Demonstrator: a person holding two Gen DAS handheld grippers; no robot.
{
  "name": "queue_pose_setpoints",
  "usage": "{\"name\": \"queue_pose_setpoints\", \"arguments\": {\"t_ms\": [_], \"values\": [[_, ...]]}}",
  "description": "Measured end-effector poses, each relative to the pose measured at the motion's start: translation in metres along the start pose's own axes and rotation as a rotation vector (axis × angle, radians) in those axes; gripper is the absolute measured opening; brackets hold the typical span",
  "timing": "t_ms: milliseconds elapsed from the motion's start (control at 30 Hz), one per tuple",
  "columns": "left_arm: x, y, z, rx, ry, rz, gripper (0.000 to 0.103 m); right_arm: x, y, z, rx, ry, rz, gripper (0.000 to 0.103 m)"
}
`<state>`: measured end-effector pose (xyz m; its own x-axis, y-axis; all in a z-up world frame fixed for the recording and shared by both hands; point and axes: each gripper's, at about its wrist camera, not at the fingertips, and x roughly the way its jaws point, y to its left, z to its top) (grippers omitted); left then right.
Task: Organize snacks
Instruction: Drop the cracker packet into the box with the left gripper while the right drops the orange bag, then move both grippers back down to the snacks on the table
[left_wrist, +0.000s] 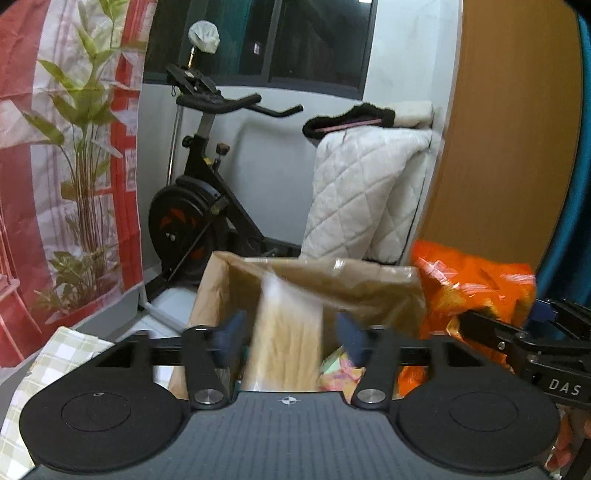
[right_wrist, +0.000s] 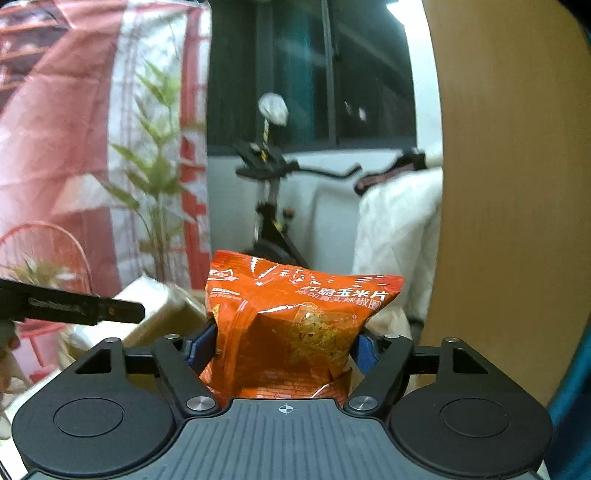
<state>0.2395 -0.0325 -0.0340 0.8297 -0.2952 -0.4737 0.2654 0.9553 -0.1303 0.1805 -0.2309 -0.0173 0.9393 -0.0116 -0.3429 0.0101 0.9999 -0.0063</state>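
**Two packets over the box, one already loose**

The pale noodle-like packet is seen blurred between the pads of the left gripper, which are spread clear of it; it is judged to be dropping into the cardboard box. The orange corn chip bag is held at its sides by the right gripper, above and just beside the box's right wall. A miss could be caused by release too near that wall (the bag is puffy and light), leaving it tipped over the rim. The colourful packets already inside could also be crushed.
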Motion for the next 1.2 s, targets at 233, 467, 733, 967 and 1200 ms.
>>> {"name": "queue_pose_setpoints", "arguments": {"t_ms": [233, 467, 733, 967, 1200], "values": [[-0.021, 0.014, -0.002, -0.003, 0.002, 0.003, 0.081, -0.019, -0.008, -0.009, 0.046, 0.006, 0.025, 0.088], [-0.057, 0.016, -0.006, 0.024, -0.014, 0.0, 0.081, -0.053, -0.017, -0.007, 0.083, 0.011, 0.057, 0.088], [-0.1, 0.019, -0.033, 0.043, -0.011, -0.01, 0.081, -0.093, -0.015, -0.028, 0.07, 0.032, 0.084, 0.088], [-0.121, 0.019, -0.066, 0.042, 0.0, 0.002, 0.081, -0.12, -0.01, -0.06, 0.037, 0.059, 0.105, 0.088], [-0.13, 0.016, -0.1, -0.001, 0.014, 0.019, 0.081, -0.132, -0.012, -0.097, 0.053, 0.103, 0.105, 0.088]]}}
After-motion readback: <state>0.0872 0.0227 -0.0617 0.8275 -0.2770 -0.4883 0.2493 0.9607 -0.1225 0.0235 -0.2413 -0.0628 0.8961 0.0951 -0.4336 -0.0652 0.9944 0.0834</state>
